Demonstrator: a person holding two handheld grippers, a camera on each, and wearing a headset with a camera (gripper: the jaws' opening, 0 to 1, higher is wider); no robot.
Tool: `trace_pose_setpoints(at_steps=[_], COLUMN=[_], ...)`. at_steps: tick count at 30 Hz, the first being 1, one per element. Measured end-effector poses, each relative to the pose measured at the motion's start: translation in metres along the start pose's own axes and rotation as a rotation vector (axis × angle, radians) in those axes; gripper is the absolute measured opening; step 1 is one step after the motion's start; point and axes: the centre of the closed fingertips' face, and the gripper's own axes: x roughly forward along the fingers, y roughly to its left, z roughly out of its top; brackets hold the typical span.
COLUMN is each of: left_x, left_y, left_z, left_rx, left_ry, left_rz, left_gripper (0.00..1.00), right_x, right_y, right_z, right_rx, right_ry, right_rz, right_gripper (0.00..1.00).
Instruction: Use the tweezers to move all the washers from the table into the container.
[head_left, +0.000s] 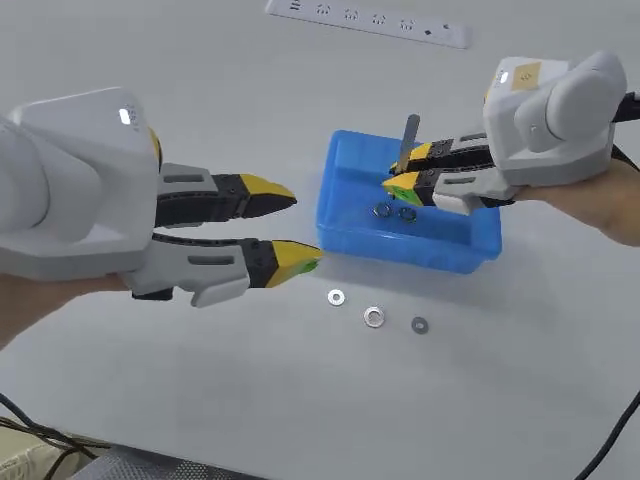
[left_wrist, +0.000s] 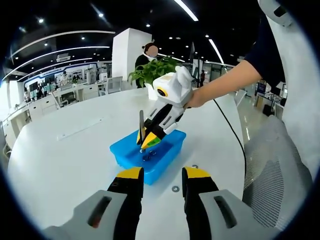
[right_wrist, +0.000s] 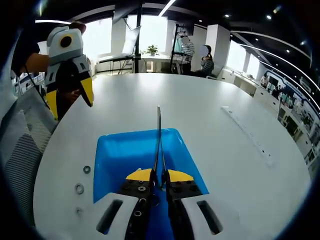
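A blue container (head_left: 400, 257) sits mid-table with two washers (head_left: 383, 210) lying inside. Three washers (head_left: 374, 317) lie in a row on the white table just in front of it. My right gripper (head_left: 404, 176) hovers over the container, shut on grey tweezers (head_left: 410, 138). In the right gripper view the tweezers (right_wrist: 159, 132) stick out from my right gripper (right_wrist: 159, 176) over the container (right_wrist: 120, 155), with the table washers (right_wrist: 79, 188) to the left. My left gripper (head_left: 297, 228) is open and empty, left of the container. The left gripper view has my left gripper (left_wrist: 163, 174) open before the container (left_wrist: 150, 172).
A white power strip (head_left: 370, 20) lies along the far table edge. Dark cables (head_left: 40, 440) hang at the near left corner. A potted plant (left_wrist: 150, 72) and a person stand beyond the table. A mesh chair (left_wrist: 270, 170) is at the right.
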Motion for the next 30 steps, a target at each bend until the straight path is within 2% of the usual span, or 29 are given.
trace_pose_setpoints(at_steps=[7, 10, 15, 18, 21, 23, 24, 27, 30], left_x=[0.004, 0.010, 0.026, 0.037, 0.051, 0.064, 0.068, 0.077, 0.086], left_y=[0.001, 0.003, 0.012, 0.019, 0.032, 0.044, 0.047, 0.051, 0.053], left_z=[-0.001, 0.002, 0.019, 0.028, 0.032, 0.029, 0.034, 0.044, 0.048], left_rx=[-0.001, 0.001, 0.027, 0.038, 0.036, 0.044, 0.039, 0.038, 0.044], left_ry=[0.011, 0.007, -0.021, -0.032, -0.035, -0.014, -0.023, -0.042, -0.046], left_rz=[-0.007, -0.011, -0.010, -0.013, -0.005, -0.001, -0.005, -0.018, -0.039], left_gripper=[0.35, 0.35, 0.35, 0.35, 0.35, 0.35, 0.35, 0.34, 0.33], right_x=[0.002, 0.002, 0.001, 0.000, 0.000, -0.001, -0.001, -0.002, -0.002], right_y=[-0.003, -0.003, -0.004, 0.000, 0.000, -0.001, -0.001, 0.000, 0.000], right_z=[-0.006, -0.007, -0.006, -0.005, -0.005, -0.005, -0.005, -0.005, -0.005], right_rx=[0.011, 0.024, 0.034, 0.028, 0.031, 0.042, 0.045, 0.044, 0.042], right_ry=[-0.005, -0.023, -0.049, -0.070, -0.083, -0.092, -0.094, -0.096, -0.097], right_rz=[-0.009, -0.010, -0.017, -0.007, -0.013, -0.017, -0.016, -0.014, -0.012], right_gripper=[0.10, 0.10, 0.10, 0.10, 0.10, 0.10, 0.10, 0.10, 0.10])
